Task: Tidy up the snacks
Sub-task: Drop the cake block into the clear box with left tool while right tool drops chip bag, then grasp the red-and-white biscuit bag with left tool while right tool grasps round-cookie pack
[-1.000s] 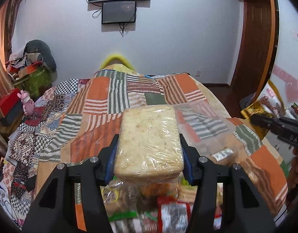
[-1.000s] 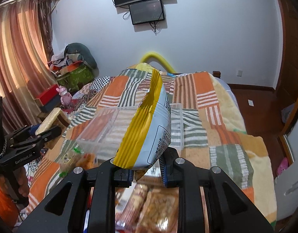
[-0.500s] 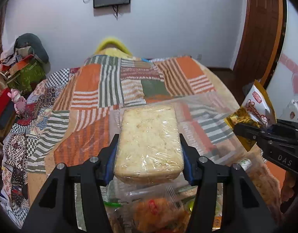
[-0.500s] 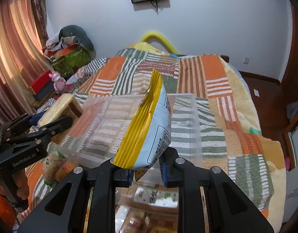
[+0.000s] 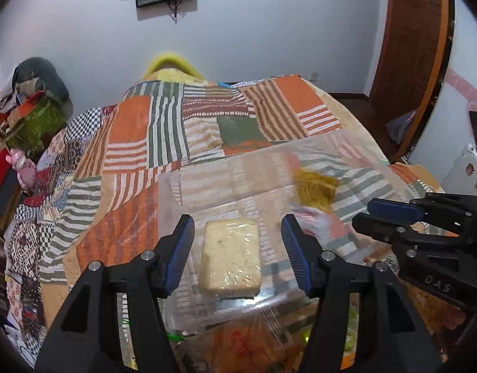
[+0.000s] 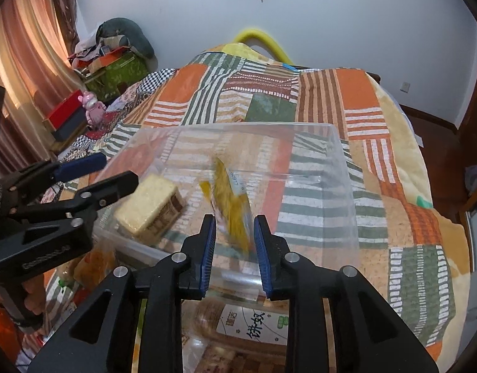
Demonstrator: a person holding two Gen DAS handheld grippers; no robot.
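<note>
— Clear plastic bin (image 5: 300, 171) fills your left view's centre. What changed?
— Your left gripper (image 5: 237, 248) let go; its jaws now gape wide around the wrapped cake (image 5: 229, 259), lying on the bin floor.
— And the right view?
— Your right gripper (image 6: 233, 247) has parted too, empty; the yellow chip bag (image 6: 230, 202) blurs mid-frame, dropping into the bin. Both snacks are binned.

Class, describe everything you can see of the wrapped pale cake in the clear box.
The cake is a pale yellow rectangular block with browner sides, sealed in shiny clear wrap. It lies flat on the floor of the clear plastic box, at its left side, untouched, below the open left gripper. A blurred yellow snack bag lies apart on its right.
</note>
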